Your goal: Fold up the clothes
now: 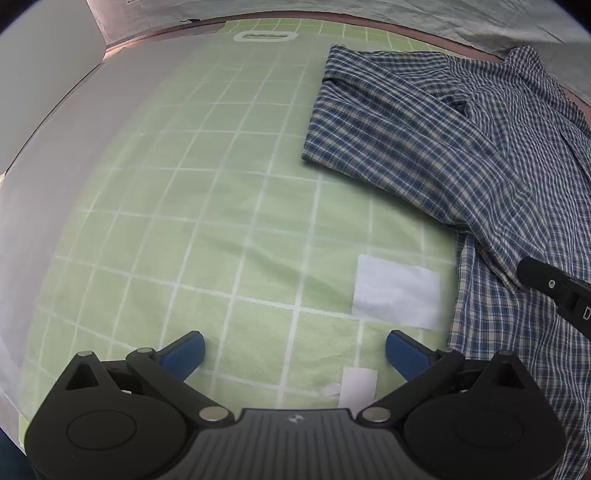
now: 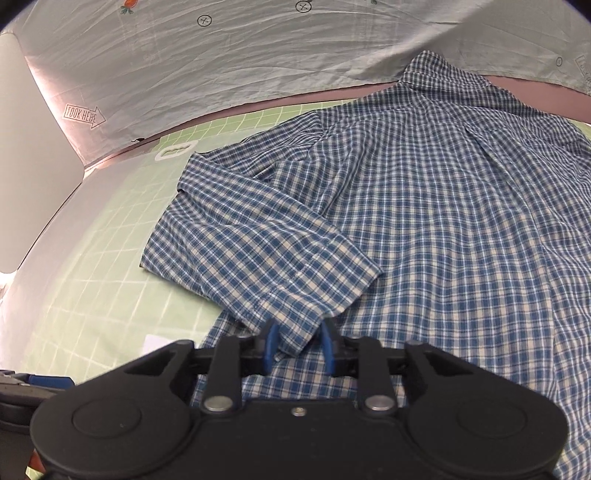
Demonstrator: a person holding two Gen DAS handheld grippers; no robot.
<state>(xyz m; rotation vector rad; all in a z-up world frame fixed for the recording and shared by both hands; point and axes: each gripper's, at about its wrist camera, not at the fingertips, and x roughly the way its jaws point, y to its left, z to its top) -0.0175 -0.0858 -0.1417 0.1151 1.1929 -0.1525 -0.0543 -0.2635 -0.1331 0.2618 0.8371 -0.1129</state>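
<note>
A blue plaid shirt (image 2: 424, 206) lay spread across a green grid mat (image 1: 207, 229), its collar toward the far edge and 1 sleeve (image 2: 258, 243) folded inward over the body. The cuff end of that sleeve reached back to the right gripper (image 2: 300, 349), whose 2 blue pads stood close together on either side of a bunched fold of cuff cloth and pressed on it. In the left wrist view, the same gripper showed only as a black tip (image 1: 554, 291) resting on the plaid at the right edge.

The left gripper (image 1: 295, 350) hung over bare mat just beside the shirt's hem, its jaws spread wide with nothing between them (the blue pads (image 1: 184, 356) stood well apart, clear of the cloth). A white patch (image 1: 397, 291) sat on the mat near the shirt's edge, and a smaller white slip (image 1: 358, 386) lay between the open jaws' reach and the gripper body.

Beyond the mat, a pale printed sheet (image 2: 229, 62) hung as a backdrop, bearing small circled marks and an arrow label. A white slotted handle (image 1: 265, 36) marked the mat's far edge.
</note>
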